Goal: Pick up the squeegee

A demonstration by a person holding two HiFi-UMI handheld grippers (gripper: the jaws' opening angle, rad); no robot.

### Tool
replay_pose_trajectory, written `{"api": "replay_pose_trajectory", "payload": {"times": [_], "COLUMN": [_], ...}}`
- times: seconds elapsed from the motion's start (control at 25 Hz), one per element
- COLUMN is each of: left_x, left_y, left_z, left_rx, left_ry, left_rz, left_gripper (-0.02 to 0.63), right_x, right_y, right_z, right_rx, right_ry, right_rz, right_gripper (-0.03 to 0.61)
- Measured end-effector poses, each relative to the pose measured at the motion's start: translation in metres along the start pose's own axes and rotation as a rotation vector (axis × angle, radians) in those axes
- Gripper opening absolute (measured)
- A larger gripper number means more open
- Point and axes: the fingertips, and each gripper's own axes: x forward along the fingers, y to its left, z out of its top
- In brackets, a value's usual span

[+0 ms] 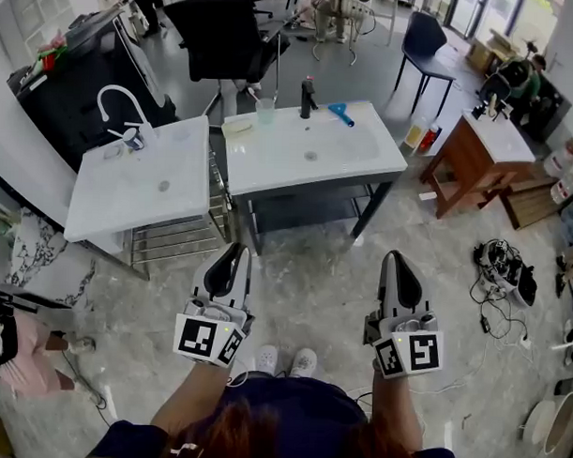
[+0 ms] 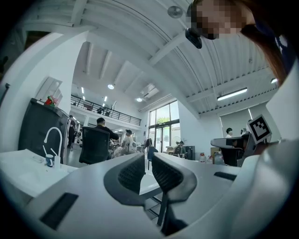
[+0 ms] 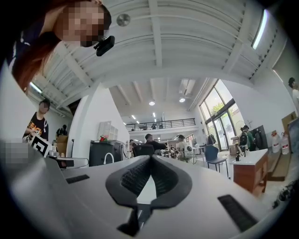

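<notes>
The squeegee [image 1: 339,113], blue with a short handle, lies near the back edge of the right white sink top [image 1: 355,160], beside a black tap [image 1: 308,97]. Both grippers hang low over the floor, well short of that sink and pointing towards it. My left gripper [image 1: 237,254] [image 2: 148,161] is shut with nothing between its ribbed pads. The jaws of my right gripper [image 1: 396,260] [image 3: 150,159] are also closed on nothing. In neither gripper view can I make out the squeegee.
A second white sink top [image 1: 138,185] with a curved white tap [image 1: 122,105] stands at the left. A clear cup [image 1: 265,108] sits by the black tap. A black office chair [image 1: 223,33] stands behind, a wooden table [image 1: 486,151] at the right, and cables [image 1: 501,268] lie on the floor.
</notes>
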Motion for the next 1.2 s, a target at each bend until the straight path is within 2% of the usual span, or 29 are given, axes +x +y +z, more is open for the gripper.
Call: {"api": "replay_pose_trajectory", "payload": {"times": [0.04,0.24,0.36,0.52,0.68,0.88,1.08,1.2], "left_x": [0.003,0.024,0.038,0.053,0.075,0.129,0.211,0.260], "left_y": [-0.004,-0.033,-0.045,-0.036,-0.010,0.034,0.093,0.130], "left_z": [-0.001,-0.011,-0.020,-0.033,-0.039,-0.039,-0.033,-0.025], "left_rx": [0.003,-0.025,-0.016,-0.005,-0.004,0.006,-0.028,-0.016], "left_ry": [0.002,0.012,0.038,0.077,0.073,0.057,0.037,0.030], "left_rz": [-0.002,-0.015,-0.007,0.040,0.077,0.088,0.038,0.000], "left_gripper": [0.046,0.154,0.207,0.246,0.256,0.259,0.261,0.264], "right_x": [0.000,0.007,0.013,0.028,0.056,0.115,0.213,0.273], "right_y": [-0.003,-0.021,-0.036,-0.053,-0.066,-0.082,-0.083,-0.082], "right_z": [0.000,-0.005,-0.009,-0.020,-0.029,-0.038,-0.041,-0.039], "right_rx": [0.004,0.047,0.054,0.066,0.079,0.072,0.058,0.045], "right_ry": [-0.002,0.019,0.020,0.034,0.036,0.030,0.018,0.003], "right_rz": [0.005,0.067,0.084,0.105,0.115,0.113,0.111,0.098], "right_gripper": [0.023,0.177,0.213,0.241,0.281,0.304,0.311,0.318]}}
